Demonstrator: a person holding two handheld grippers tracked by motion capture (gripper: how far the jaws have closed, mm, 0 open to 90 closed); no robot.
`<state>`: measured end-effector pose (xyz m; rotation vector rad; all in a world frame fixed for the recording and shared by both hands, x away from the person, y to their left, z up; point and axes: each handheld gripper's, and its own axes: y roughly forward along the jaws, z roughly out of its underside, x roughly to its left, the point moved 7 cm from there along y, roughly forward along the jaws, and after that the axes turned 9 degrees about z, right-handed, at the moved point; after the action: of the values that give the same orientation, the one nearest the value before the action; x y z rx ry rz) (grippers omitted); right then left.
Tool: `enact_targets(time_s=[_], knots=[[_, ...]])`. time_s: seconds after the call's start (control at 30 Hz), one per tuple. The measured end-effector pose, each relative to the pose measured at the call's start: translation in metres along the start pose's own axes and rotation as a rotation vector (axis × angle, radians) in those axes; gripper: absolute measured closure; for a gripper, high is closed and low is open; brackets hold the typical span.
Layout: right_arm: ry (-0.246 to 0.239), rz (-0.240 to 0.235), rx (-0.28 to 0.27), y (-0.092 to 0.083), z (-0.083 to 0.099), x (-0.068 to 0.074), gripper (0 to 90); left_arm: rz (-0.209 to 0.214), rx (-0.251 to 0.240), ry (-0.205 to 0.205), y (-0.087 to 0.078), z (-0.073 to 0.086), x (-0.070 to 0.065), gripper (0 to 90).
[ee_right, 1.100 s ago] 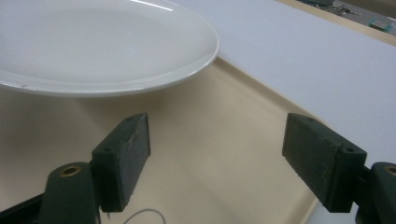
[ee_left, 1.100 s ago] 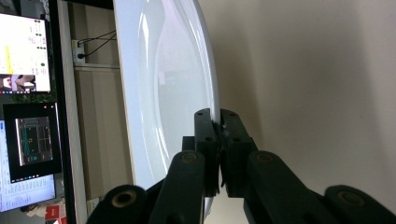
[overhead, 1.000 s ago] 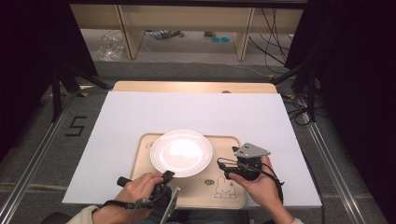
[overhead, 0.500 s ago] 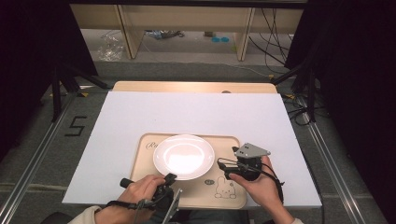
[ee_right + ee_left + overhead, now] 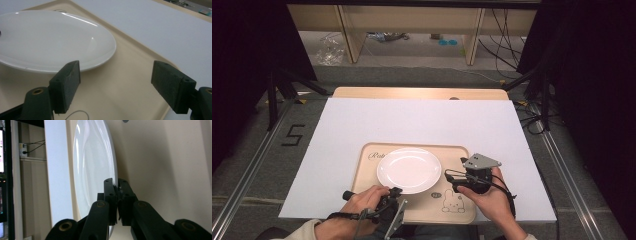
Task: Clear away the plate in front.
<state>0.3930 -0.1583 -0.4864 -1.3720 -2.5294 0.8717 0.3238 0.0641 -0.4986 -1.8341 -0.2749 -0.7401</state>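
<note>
Two grippers: both sit at the bottom of the high view, each in one of the person's hands.
Left gripper (image 5: 396,196): lower centre-left of the high view, at the near rim of the plate; in the left gripper view (image 5: 117,185) its black jaws are pressed together on the thin edge of the plate, one pad on each face of the rim.
Right gripper (image 5: 457,176): lower centre-right of the high view, over the right part of the tray, a grey three-cornered plate on top; in the right gripper view (image 5: 116,82) its jaws stand wide apart with nothing between them, and bare tray shows in the gap.
Plate (image 5: 409,170): white, round and shallow, in the middle of the tray at lower centre of the high view; in the right gripper view (image 5: 50,40) it fills the upper left, just beyond the left jaw; in the left gripper view (image 5: 92,165) it runs up the centre-left of the frame, seen edge-on.
Tray (image 5: 367,170): beige, rounded corners, a rabbit drawing at its near right corner, lying near the front edge of the white sheet.
White sheet (image 5: 422,120): covers the table across the middle of the high view.
Far background: wooden shelving and loose cables along the top of the high view.
</note>
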Motion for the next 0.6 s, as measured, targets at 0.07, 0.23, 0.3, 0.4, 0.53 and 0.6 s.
enact_targets(time_s=[0.07,0.23,0.3,0.4,0.53,0.6], knots=[[-0.001,0.002,-0.002,0.0002,-0.0001,0.0,24.6,0.033,-0.023,-0.031,0.0013,0.0001,-0.0002,85.7],[0.01,-0.001,0.007,-0.0003,0.0005,0.0006,24.6,0.072,-0.052,-0.084,0.0038,0.0018,0.0007,80.4],[0.005,0.002,0.002,0.0002,0.0002,0.0,24.7,0.079,-0.061,-0.11,0.0052,0.0028,0.0019,77.7],[0.001,0.001,0.001,0.0005,0.0004,-0.0002,24.6,0.103,-0.075,-0.148,0.0065,0.0046,0.0042,71.1],[0.002,-0.001,0.0,0.0004,0.0004,0.0,24.7,0.177,-0.129,-0.23,0.0088,0.0077,0.0048,60.8],[0.003,-0.001,0.005,0.0001,0.0008,0.0002,24.6,0.223,-0.169,-0.274,0.0105,0.0092,0.0061,56.5]])
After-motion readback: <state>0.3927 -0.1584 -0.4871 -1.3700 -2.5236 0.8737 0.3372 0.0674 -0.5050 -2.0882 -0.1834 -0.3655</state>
